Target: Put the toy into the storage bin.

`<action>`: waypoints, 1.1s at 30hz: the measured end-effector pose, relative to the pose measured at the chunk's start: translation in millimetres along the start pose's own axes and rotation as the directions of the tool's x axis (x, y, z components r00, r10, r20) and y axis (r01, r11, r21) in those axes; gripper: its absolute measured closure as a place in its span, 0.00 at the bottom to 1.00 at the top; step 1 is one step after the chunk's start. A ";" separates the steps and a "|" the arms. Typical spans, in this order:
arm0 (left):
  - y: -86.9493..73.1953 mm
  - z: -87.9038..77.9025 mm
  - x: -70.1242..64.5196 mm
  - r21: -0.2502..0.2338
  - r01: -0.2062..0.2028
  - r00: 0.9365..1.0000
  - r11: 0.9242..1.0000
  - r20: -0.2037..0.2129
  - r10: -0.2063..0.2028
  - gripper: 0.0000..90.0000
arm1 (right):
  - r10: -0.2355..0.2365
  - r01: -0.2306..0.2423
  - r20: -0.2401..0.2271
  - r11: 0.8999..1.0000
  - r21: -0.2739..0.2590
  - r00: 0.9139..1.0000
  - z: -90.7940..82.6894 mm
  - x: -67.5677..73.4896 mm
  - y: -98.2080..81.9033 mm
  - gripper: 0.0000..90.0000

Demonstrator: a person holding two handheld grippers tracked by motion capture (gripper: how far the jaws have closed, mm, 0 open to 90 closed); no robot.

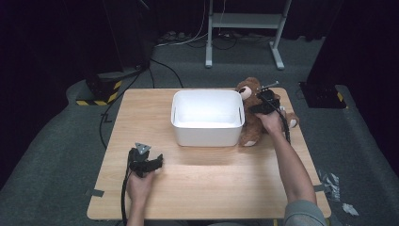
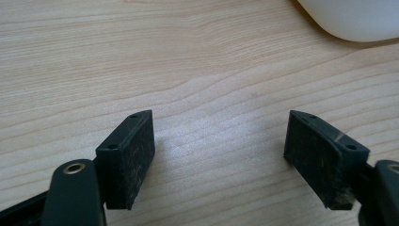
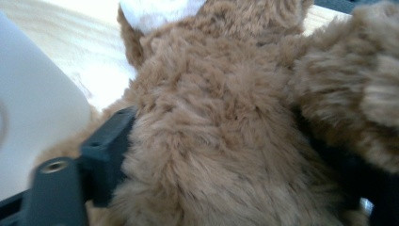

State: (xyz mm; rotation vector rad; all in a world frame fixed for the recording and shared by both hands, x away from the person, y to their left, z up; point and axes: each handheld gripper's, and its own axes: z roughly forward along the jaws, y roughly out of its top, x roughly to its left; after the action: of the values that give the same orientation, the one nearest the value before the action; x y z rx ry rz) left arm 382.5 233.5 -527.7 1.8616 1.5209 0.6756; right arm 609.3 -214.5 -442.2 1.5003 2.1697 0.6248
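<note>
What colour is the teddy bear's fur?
Brown, with a white muzzle. The teddy bear shows best in the right gripper view.

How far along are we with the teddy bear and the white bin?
Early stage. The white bin is empty and nothing is packed. In hand: the right tool straddles the teddy bear beside the bin. Left: grip, lift and likely drop it in. The left tool idles open.
</note>
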 end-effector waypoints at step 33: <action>0.1 -0.2 0.4 0.003 -0.003 1.000 1.000 0.000 0.003 0.28 | -0.034 0.005 -0.166 0.985 -0.173 0.986 -65.0 -39.4 -47.5 0.89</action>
State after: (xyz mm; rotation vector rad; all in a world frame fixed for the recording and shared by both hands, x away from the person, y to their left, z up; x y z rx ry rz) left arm 382.5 233.9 -527.5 1.8664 1.5200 0.6756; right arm 548.9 -274.4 -413.9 1.3780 2.1861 0.9376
